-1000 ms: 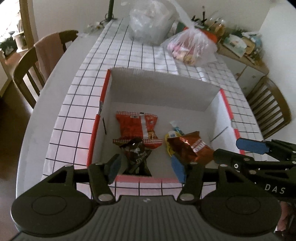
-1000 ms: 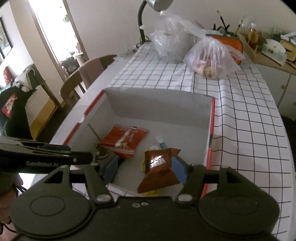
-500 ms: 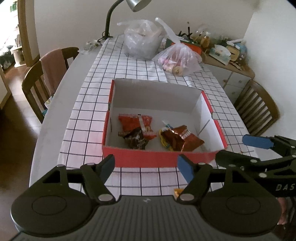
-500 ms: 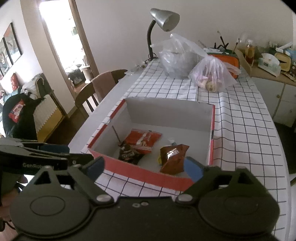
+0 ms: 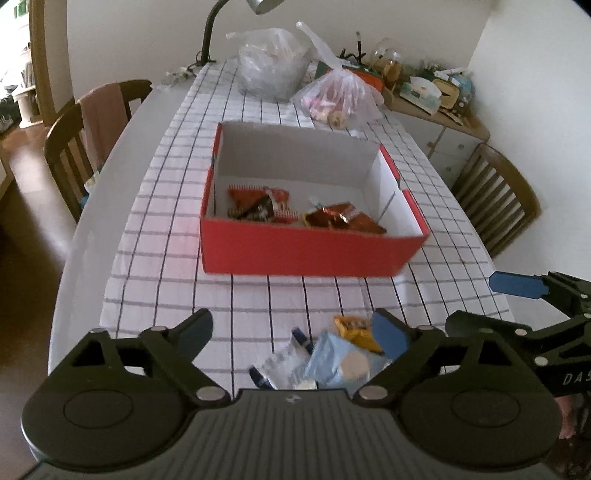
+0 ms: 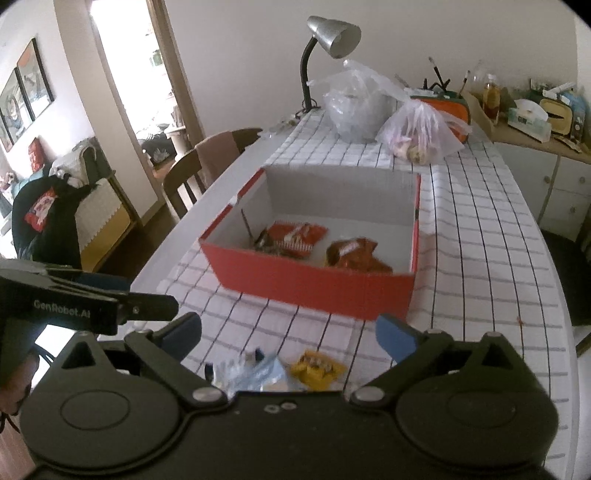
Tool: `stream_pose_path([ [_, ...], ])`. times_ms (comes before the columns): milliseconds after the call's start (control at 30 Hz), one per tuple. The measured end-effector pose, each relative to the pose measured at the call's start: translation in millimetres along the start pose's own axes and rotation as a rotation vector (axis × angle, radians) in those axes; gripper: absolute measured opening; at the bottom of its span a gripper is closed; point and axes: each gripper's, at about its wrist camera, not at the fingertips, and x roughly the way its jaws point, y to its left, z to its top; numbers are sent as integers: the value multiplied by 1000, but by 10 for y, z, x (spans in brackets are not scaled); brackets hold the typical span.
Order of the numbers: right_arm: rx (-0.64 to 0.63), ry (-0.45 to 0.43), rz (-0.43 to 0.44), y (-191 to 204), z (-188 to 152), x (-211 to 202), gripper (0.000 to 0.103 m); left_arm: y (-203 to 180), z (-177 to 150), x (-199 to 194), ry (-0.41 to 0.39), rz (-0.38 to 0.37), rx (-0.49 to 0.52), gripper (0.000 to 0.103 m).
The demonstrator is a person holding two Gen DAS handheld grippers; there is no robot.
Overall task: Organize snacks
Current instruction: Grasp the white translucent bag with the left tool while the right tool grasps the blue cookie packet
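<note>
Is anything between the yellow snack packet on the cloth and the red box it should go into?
Nothing lies on the bare checked cloth between the yellow packet and the red box. Only the box's near wall faces the packet, so it would have to be lifted over. Both claws, left and right, are open and empty.

Matt red cardboard box (image 5: 306, 251); glossy foil snack packets (image 5: 343, 218); checked cloth tablecloth (image 5: 162, 229); brushed metal lamp shade (image 6: 334, 35); dark wooden chair (image 5: 495, 199).
</note>
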Motion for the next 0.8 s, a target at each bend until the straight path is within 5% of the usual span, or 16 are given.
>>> stream_pose_path([
  [400, -127, 110, 42, 15, -357, 200, 101, -28, -572, 139, 32, 111, -114, 96],
  [800, -419, 175, 87, 137, -598, 494, 91, -106, -980, 498, 114, 186, -180, 96],
])
